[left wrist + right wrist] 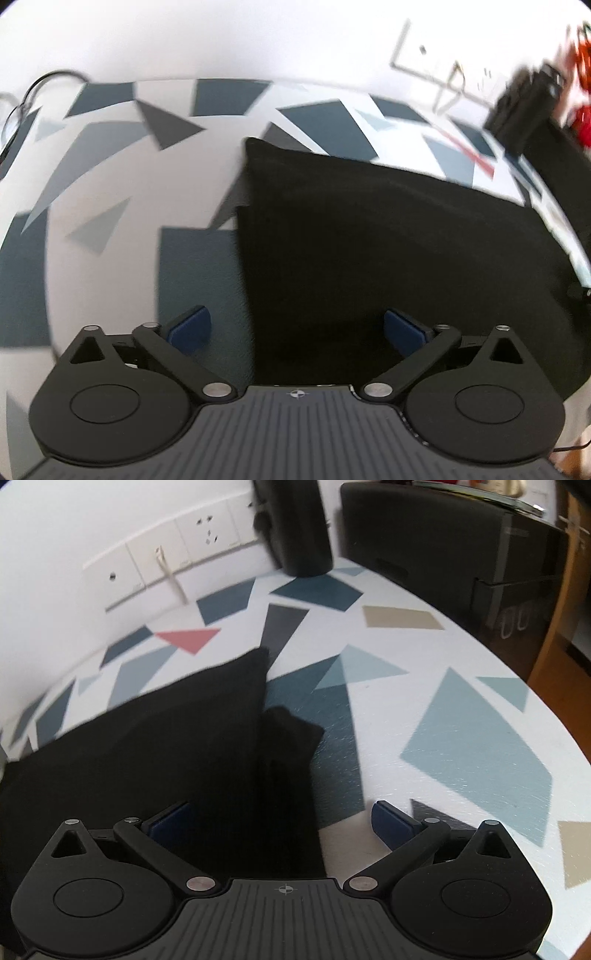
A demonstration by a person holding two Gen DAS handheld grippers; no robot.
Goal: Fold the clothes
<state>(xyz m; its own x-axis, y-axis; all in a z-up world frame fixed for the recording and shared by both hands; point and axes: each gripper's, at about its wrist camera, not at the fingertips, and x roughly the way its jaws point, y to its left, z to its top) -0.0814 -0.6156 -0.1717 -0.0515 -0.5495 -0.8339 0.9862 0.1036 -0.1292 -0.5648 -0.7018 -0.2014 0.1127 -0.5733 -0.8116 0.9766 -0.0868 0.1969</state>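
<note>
I hold both the left tongs (297,326) and right tongs (282,818) spread apart, empty, straddling opposite edges of the black garment (388,229) on the desk (461,720), ready to pinch a fold.

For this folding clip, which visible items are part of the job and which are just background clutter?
Part of the job:
black garment
left gripper, open
right gripper, open
patterned tabletop

Just lying about:
black box
dark cylinder
wall sockets
cable
</note>
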